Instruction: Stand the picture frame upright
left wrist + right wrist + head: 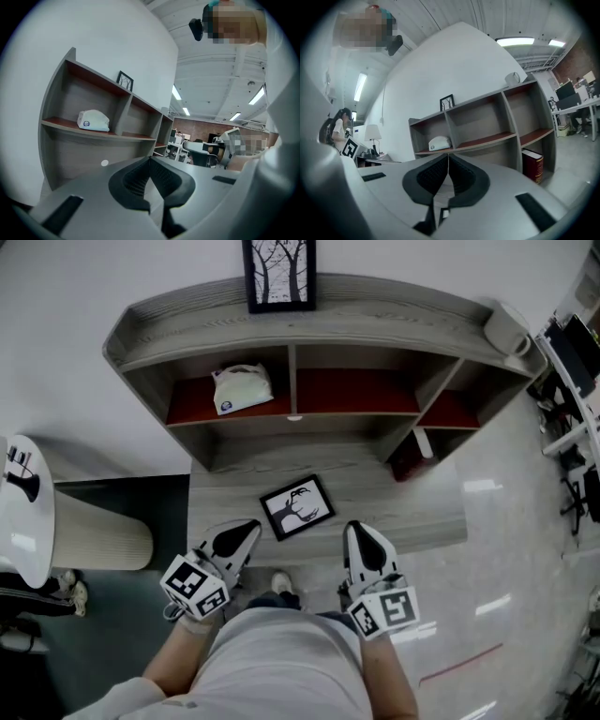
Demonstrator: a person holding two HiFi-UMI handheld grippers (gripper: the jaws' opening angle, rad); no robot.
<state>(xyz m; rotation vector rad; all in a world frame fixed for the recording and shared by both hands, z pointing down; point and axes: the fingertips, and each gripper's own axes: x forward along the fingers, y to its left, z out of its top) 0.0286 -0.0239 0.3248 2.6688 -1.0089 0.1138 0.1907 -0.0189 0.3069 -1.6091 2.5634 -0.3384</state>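
Black picture frame (297,506) lies flat on the grey desk (412,512), just ahead of both grippers; left gripper (247,530) and right gripper (359,533) are shut tight, holding nothing; standing it up is not yet started.

Both handhelds look the same: the left gripper (249,529) and right gripper (357,531) have pale grey shells with a black inset on top. Each carries a white marker cube (195,585) printed with black squares. Up close the pads (136,180) are black and ribbed, with black rectangular slots (63,213) in the shell. The person's wearing a light grey top (281,662).
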